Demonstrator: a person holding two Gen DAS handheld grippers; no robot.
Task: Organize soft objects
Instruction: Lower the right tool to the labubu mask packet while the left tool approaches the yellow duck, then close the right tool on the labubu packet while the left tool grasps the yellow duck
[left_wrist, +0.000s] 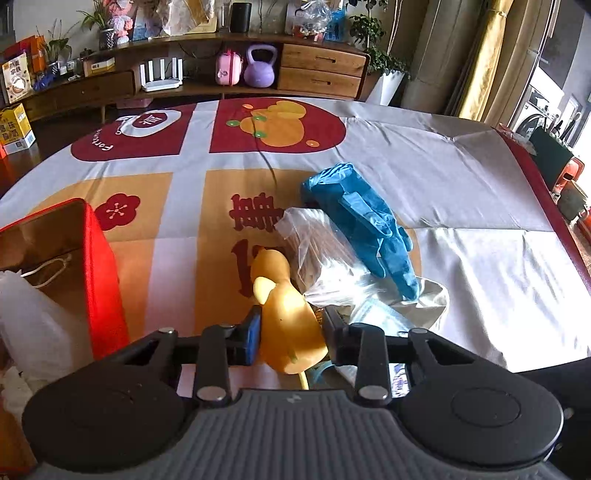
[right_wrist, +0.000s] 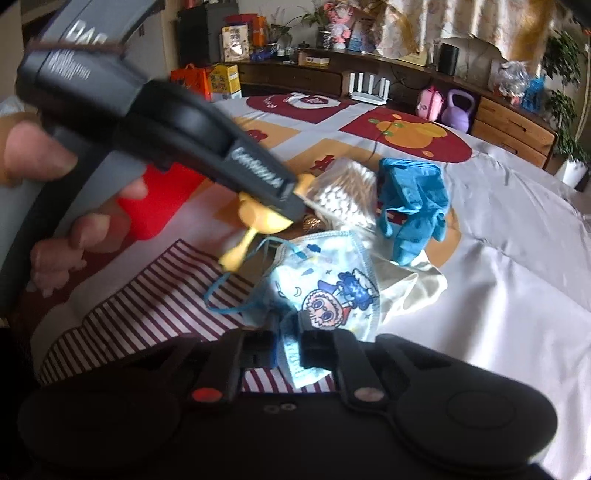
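1. The left claw (left_wrist: 291, 328) is closed on a yellow rubber duck-like toy (left_wrist: 286, 314); both pads are seen pressed against its flanks. The toy's long axis runs away from the claw, head end toward the pile, with a thin yellow tail hanging below the jaws.
2. The right claw (right_wrist: 288, 350) is nearly shut on the near edge of a child's cartoon-printed face mask (right_wrist: 328, 291); the mask fabric is pinched between the pads and spreads away from the claw, its blue ear loop (right_wrist: 229, 295) trailing to the left.
3. The governing relation: an open red box (left_wrist: 99, 266) stands to the left of the left claw, near it and well apart from the right claw. The left hand is judged the nearer to that container, so the toy would have to be carried leftward and over the rim.
4. Beyond both claws, a bag of cotton swabs (left_wrist: 314, 251) lies touching the toy's far side, and blue rubber gloves (left_wrist: 365, 225) lie draped over the bag's right edge. A pale cloth (right_wrist: 413, 288) is seen under the mask.
5. The surface is a table covered with a printed cloth (left_wrist: 461, 192) in grey, red and orange panels, creased on the right.
6. The room behind holds a wooden sideboard (left_wrist: 317, 70) with a purple kettlebell (left_wrist: 260, 66), a white router (left_wrist: 160, 75) and potted plants.
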